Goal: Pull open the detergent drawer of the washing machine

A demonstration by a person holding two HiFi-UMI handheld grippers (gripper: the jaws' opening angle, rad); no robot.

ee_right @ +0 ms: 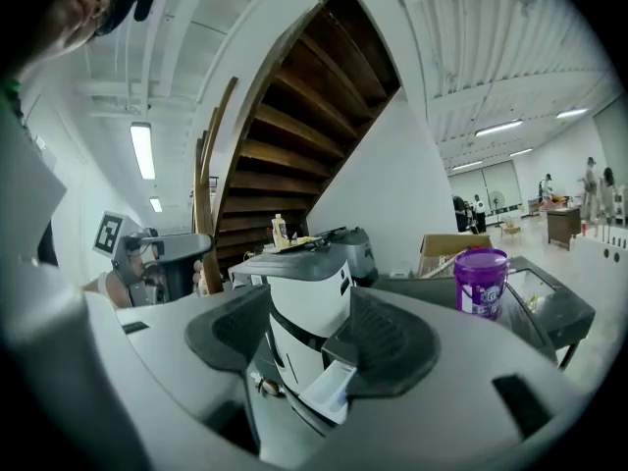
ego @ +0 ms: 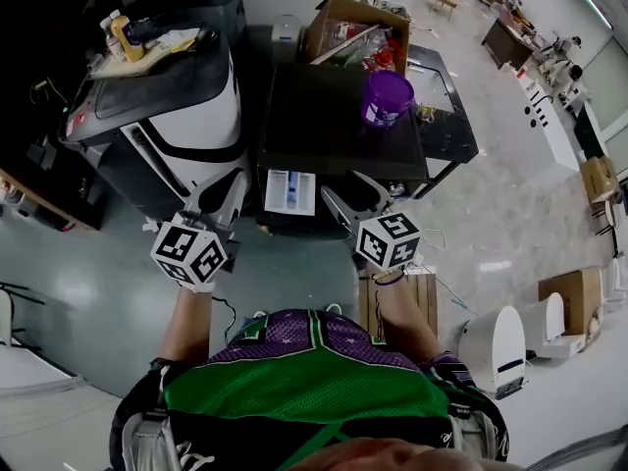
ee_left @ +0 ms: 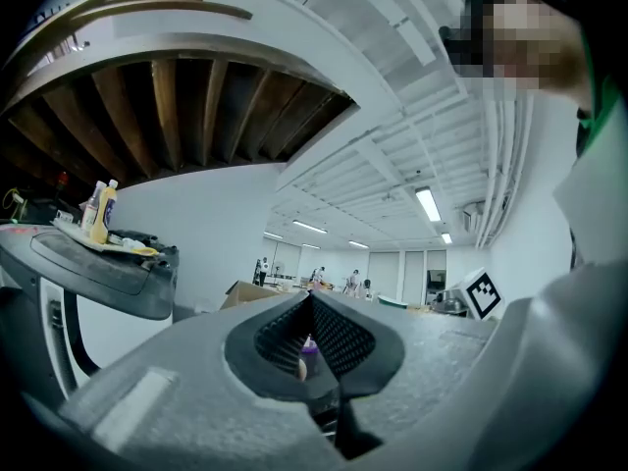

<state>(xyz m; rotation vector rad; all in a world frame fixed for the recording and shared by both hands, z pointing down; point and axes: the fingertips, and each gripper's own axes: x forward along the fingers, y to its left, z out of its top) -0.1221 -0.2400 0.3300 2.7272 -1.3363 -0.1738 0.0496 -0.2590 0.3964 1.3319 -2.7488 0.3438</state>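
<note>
**Left gripper** [ee_left: 312, 304]: the jaws are sitting closed with their tips meeting. Only a thin slit is showing between the ribbed pads, and they are gripping nothing. In the head view this gripper is hanging in front of the white-and-black appliance [ego: 186, 116].

**Right gripper** [ee_right: 309, 334]: the jaws are standing wide apart and are carrying nothing. The white-and-black appliance and the drawer are showing in the gap beyond the pads.

**Detergent drawer** [ego: 290, 192]: the white tray is projecting, pulled out, from the front of the dark washing machine [ego: 334, 130] at its left end. In the head view it is lying between the two grippers, with the right gripper just beside it. No view is showing contact.

**Purple tub** [ego: 387, 97]: it is standing upright on the washing machine's top.
</note>
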